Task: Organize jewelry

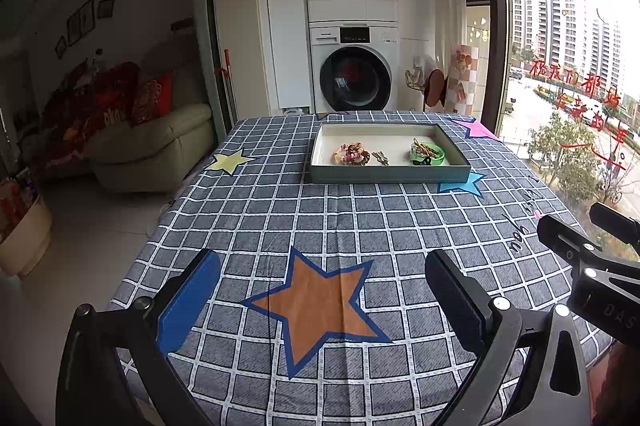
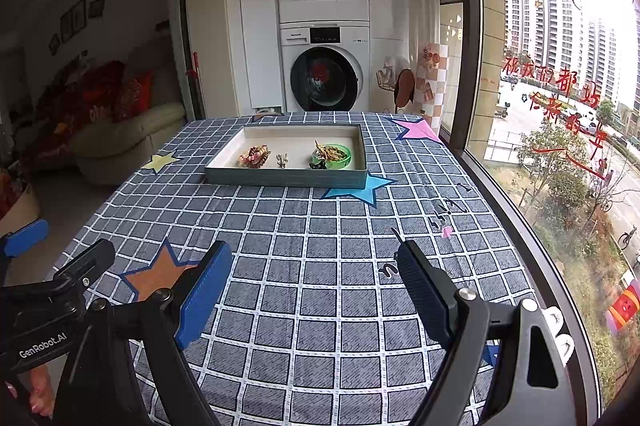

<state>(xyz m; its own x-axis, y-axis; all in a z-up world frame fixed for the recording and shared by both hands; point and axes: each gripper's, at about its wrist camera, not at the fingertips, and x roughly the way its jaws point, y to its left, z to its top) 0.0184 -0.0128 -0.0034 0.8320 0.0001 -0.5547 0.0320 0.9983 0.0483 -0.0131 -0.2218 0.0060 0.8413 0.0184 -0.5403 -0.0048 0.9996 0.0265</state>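
Note:
A shallow grey tray (image 1: 390, 175) (image 2: 286, 179) with a white floor lies at the far middle of the checked tablecloth. In it lie a heap of beaded bracelets (image 1: 352, 154) (image 2: 254, 157) at the left, a small metal clip (image 1: 381, 158) (image 2: 282, 160) in the middle and a green round dish (image 1: 429, 152) (image 2: 333, 156) heaped with hair ties at the right. My left gripper (image 1: 322, 262) hovers open over the near table above an orange star, nothing between its fingers. My right gripper (image 2: 314, 250) is open too, empty, beside it at the right.
The tablecloth (image 1: 360, 226) carries coloured stars. The table's right edge runs along a large window (image 2: 560, 106). Stacked washing machines (image 1: 352, 66) stand behind the far edge, and a sofa (image 1: 152, 146) lies off to the left. A small pink scrap (image 2: 447, 232) lies near the right gripper.

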